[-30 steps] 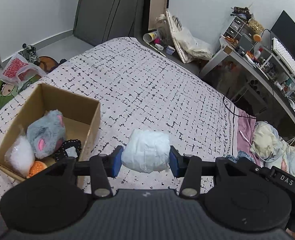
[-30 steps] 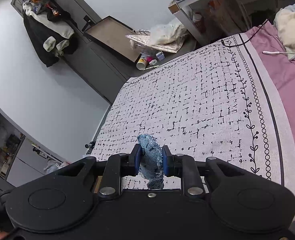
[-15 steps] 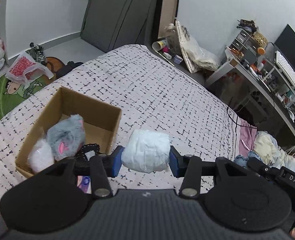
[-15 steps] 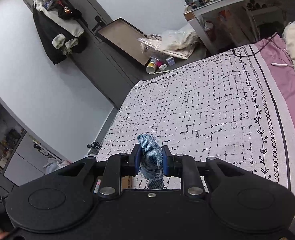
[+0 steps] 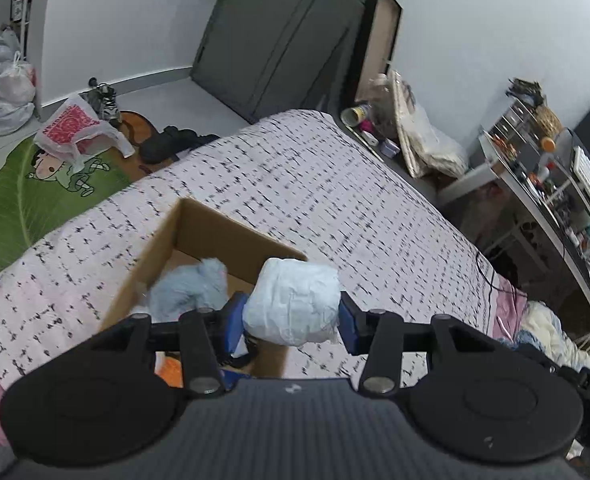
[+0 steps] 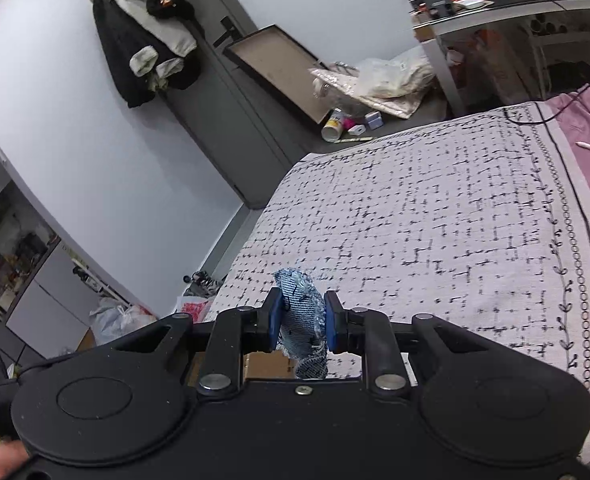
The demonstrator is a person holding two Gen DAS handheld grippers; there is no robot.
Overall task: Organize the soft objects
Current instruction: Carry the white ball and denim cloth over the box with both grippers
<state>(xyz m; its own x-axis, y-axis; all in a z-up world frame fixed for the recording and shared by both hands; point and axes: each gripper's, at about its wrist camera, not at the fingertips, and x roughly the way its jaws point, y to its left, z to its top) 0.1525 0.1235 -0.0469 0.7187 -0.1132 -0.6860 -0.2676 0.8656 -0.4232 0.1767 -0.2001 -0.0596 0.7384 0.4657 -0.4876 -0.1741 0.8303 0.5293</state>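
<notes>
My left gripper (image 5: 291,320) is shut on a white crumpled soft bundle (image 5: 293,300) and holds it over the near right corner of an open cardboard box (image 5: 199,224) on the bed. Inside the box lie a grey plush toy (image 5: 187,288) and an orange item (image 5: 169,366), partly hidden by the gripper. My right gripper (image 6: 300,326) is shut on a folded blue denim piece (image 6: 301,320), held above the patterned bedspread (image 6: 435,240). A bit of cardboard (image 6: 265,364) shows below the right gripper.
The bed's edge drops to the floor on the left, with a green mat (image 5: 35,196) and plastic bags (image 5: 75,128). A cluttered desk (image 5: 555,184) stands right of the bed. A pink sheet and bedding (image 5: 543,328) lie at the near right.
My left gripper has moved left with the white bundle, now over the box's corner. My right gripper, still holding the denim, has moved left too, bringing more wall and floor into its view.
</notes>
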